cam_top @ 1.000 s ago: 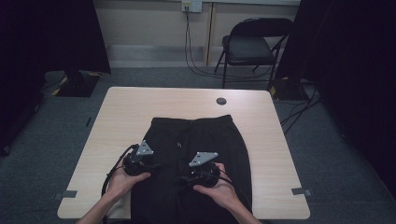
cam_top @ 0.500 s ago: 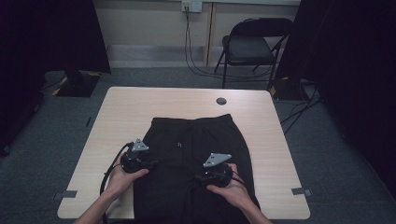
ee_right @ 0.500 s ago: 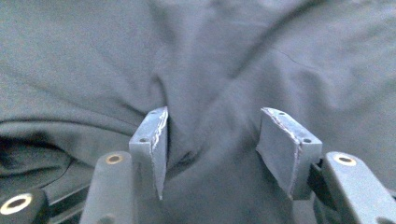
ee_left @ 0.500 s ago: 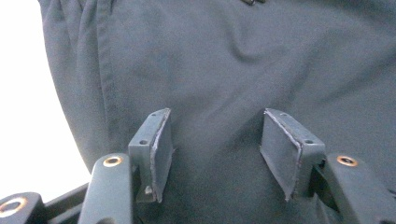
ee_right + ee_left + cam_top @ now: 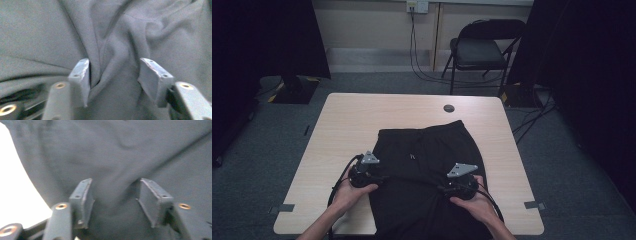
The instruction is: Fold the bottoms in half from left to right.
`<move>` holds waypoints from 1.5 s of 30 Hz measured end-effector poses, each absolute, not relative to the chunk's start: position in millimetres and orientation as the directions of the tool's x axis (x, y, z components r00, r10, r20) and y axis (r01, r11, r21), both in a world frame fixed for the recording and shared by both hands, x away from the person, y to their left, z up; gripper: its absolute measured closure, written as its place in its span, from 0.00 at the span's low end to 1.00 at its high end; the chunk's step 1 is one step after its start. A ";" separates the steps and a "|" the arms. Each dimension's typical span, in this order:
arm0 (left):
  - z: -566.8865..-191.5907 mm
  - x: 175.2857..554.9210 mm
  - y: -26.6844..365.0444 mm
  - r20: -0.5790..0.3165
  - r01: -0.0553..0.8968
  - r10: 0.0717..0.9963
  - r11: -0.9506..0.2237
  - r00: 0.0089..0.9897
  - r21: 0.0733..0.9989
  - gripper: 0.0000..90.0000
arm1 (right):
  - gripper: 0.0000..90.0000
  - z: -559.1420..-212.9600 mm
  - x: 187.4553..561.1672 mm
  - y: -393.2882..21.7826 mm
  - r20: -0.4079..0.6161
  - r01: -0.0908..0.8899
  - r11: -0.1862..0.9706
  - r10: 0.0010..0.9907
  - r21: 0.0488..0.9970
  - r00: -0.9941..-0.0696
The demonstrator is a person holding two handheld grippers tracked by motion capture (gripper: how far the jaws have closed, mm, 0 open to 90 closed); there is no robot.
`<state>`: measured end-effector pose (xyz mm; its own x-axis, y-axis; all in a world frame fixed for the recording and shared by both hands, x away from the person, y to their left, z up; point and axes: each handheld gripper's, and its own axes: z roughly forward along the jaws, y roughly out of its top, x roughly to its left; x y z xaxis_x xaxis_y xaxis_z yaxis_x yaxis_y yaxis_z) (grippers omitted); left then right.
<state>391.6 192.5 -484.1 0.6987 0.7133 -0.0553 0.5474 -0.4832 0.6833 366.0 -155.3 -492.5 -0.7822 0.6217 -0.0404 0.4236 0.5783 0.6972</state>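
From above, the black shorts (image 5: 427, 175) lie flat on the table (image 5: 362, 120), long axis running away from the person, left gripper (image 5: 377, 176) at their left edge, right gripper (image 5: 446, 189) at the right. Left gripper view: jaws apart, just been closing, cloth bunched between the pads (image 5: 82, 197) but unclamped. Right gripper view: jaws apart, just been opening, a fold of shorts (image 5: 112, 62) rising between them.

Layout: shorts on table, one gripper on each side of them.
Shorts (image 5: 427, 175) lie on the table (image 5: 352, 125), toward its near edge, right of centre. Left gripper (image 5: 362, 175) sits at their left edge, right gripper (image 5: 457, 186) on their right half, fabric between each pair of jaws. Grommet (image 5: 449, 108) on the table behind the shorts; chair (image 5: 479, 50) on the floor beyond the far edge.
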 end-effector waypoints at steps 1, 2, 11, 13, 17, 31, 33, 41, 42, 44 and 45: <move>-484.1 391.6 192.5 -0.055 0.547 0.713 -0.483 0.699 0.683 0.53 | 0.40 -489.3 364.2 -152.0 -0.051 0.421 0.584 0.623 0.694 -0.780; -482.6 393.9 195.5 -0.064 0.550 0.713 -0.478 0.699 0.685 0.56 | 0.42 -483.5 360.9 -149.3 -0.049 0.411 0.566 0.627 0.715 -0.777; -489.4 416.4 197.6 0.016 0.514 0.718 -0.513 0.696 0.688 0.67 | 0.53 -445.7 333.1 -96.6 0.005 0.352 0.527 0.550 0.773 -0.835; -490.9 416.7 196.6 -0.002 0.509 0.709 -0.504 0.706 0.698 0.67 | 0.55 -450.5 326.1 -72.8 0.033 0.346 0.542 0.505 0.766 -0.862; -492.0 417.7 197.1 -0.012 0.512 0.713 -0.491 0.701 0.705 0.66 | 0.57 -461.7 312.9 -28.0 0.045 0.300 0.586 0.410 0.752 -0.911; -493.9 414.5 195.5 -0.013 0.510 0.724 -0.474 0.690 0.718 0.62 | 0.35 -496.9 304.5 50.0 0.018 0.247 0.657 0.335 0.713 -0.942; -492.3 414.4 194.9 0.000 0.512 0.722 -0.490 0.692 0.705 0.60 | 0.39 -497.6 301.0 51.2 -0.014 0.228 0.661 0.340 0.715 -0.940; -479.7 410.8 194.3 0.011 0.484 0.713 -0.487 0.701 0.727 0.53 | 0.94 -484.2 307.0 27.3 -0.006 0.244 0.607 0.379 0.756 -0.925; -477.9 410.0 194.6 -0.006 0.485 0.712 -0.472 0.702 0.736 0.51 | 0.98 -472.0 309.5 14.1 -0.030 0.231 0.592 0.397 0.772 -0.917; -477.4 408.4 193.4 -0.012 0.485 0.711 -0.467 0.703 0.740 0.51 | 1.00 -468.5 310.8 8.3 -0.039 0.229 0.589 0.405 0.775 -0.913; -478.4 408.0 192.1 -0.008 0.484 0.707 -0.476 0.707 0.734 0.50 | 1.00 -464.8 313.8 -1.7 -0.034 0.242 0.587 0.419 0.772 -0.907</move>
